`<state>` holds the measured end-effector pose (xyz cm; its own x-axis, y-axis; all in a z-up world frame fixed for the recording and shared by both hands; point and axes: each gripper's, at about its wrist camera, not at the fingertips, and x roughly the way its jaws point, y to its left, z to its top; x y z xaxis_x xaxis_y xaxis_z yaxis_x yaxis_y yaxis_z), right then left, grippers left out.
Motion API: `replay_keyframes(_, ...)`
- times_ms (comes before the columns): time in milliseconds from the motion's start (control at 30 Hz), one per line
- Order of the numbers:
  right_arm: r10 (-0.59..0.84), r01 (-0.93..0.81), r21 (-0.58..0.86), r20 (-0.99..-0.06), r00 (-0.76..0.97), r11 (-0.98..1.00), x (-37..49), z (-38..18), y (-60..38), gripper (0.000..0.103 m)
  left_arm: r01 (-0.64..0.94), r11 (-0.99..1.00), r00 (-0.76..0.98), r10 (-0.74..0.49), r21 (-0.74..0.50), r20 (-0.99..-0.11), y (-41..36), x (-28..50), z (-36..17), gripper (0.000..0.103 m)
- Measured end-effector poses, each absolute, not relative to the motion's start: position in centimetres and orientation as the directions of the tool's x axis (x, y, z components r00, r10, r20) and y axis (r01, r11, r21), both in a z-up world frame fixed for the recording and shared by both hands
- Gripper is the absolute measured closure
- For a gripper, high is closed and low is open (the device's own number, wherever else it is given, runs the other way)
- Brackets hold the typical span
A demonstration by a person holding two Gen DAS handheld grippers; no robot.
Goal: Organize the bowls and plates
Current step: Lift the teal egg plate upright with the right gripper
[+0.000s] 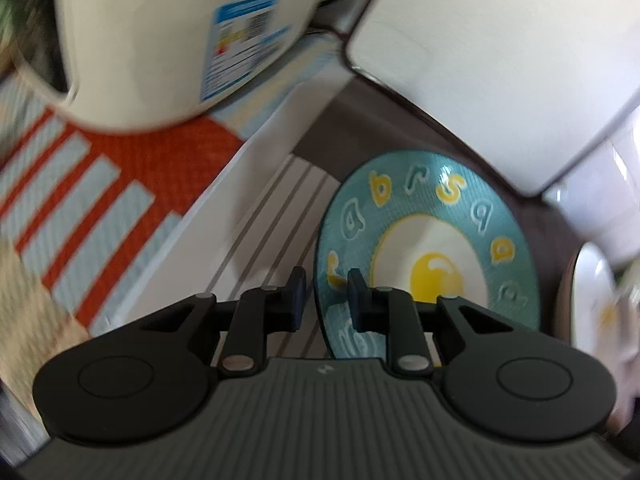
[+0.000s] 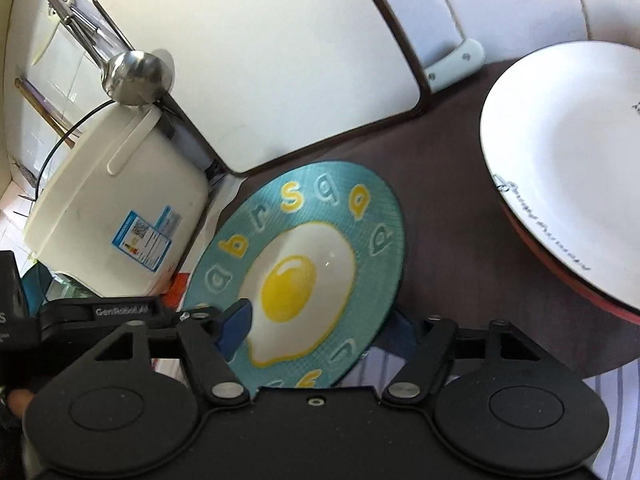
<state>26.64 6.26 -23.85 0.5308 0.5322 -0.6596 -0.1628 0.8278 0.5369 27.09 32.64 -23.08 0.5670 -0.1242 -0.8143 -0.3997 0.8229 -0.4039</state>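
A teal plate with a fried-egg picture and letters around its rim (image 1: 432, 248) (image 2: 304, 272) is held tilted above the dark table. My left gripper (image 1: 323, 294) is shut on the plate's near rim; its blue pads clamp the edge. The left gripper's blue pad (image 2: 236, 328) shows on the plate in the right wrist view. My right gripper (image 2: 316, 336) is open wide, its fingers on either side of the plate's near edge. A white plate with a red underside and black script (image 2: 568, 168) lies on the table to the right; its edge also shows in the left wrist view (image 1: 592, 304).
A white rice cooker with a blue label (image 2: 116, 208) (image 1: 168, 40) stands left. A white board with a dark rim (image 2: 256, 60) (image 1: 500, 60) leans behind. A metal ladle (image 2: 132, 72) hangs above the cooker. An orange-striped mat (image 1: 100, 184) and a striped cloth (image 2: 608, 400) lie nearby.
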Motion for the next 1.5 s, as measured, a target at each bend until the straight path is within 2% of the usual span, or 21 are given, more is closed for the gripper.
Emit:
replay_keyframes(100, 0.558, -0.209, 0.542, -0.627, 0.544, 0.814, 26.2, -24.5, 4.9, 0.049, -0.382, 0.834, 0.574, -0.125, -0.399, -0.81, 32.3, 27.0, -23.2, 0.085)
replay_keyframes(233, 0.552, -0.166, 0.562, -0.636, 0.539, 0.811, 26.7, -25.1, 3.5, 0.084, -0.362, 0.861, 0.573, -0.096, -0.356, -0.814, 31.3, 27.1, -23.1, 0.085)
replay_keyframes(267, 0.543, -0.141, 0.566, -0.645, 0.538, 0.812, 26.9, -25.2, 3.3, 0.085, -0.361, 0.862, 0.571, -0.098, -0.356, -0.815, 31.3, 27.1, -23.1, 0.084)
replay_keyframes(600, 0.507, -0.154, 0.503, -0.707, 0.494, 0.851, 28.4, -24.5, 4.5, 0.085, -0.377, 0.844, 0.627, -0.071, -0.382, -0.776, 30.7, 25.1, -22.8, 0.086)
replay_keyframes(733, 0.477, -0.265, 0.397, -0.731, 0.487, 0.879, 29.4, -23.3, 5.2, 0.083, -0.359, 0.838, 0.635, -0.104, -0.411, -0.765, 30.4, 24.3, -22.8, 0.086)
replay_keyframes(900, 0.523, -0.35, 0.401, -0.747, 0.411, 0.847, 31.3, -22.2, 4.0, 0.082, -0.341, 0.839, 0.67, -0.098, -0.423, -0.735, 29.2, 23.1, -21.7, 0.086)
replay_keyframes(967, 0.554, -0.351, 0.436, -0.725, 0.408, 0.829, 31.4, -21.5, 2.9, 0.082, -0.315, 0.838, 0.698, -0.113, -0.446, -0.707, 28.6, 22.6, -20.7, 0.086)
replay_keyframes(1233, 0.601, -0.435, 0.43, -0.678, 0.423, 0.791, 30.1, -17.8, -0.5, 0.081, -0.225, 0.87, 0.744, -0.138, -0.439, -0.654, 25.7, 21.7, -15.8, 0.086)
replay_keyframes(1500, 0.619, -0.425, 0.455, -0.642, 0.452, 0.783, 27.8, -13.7, -5.2, 0.08, -0.088, 0.897, 0.77, -0.214, -0.432, -0.601, 22.3, 21.7, -11.8, 0.086)
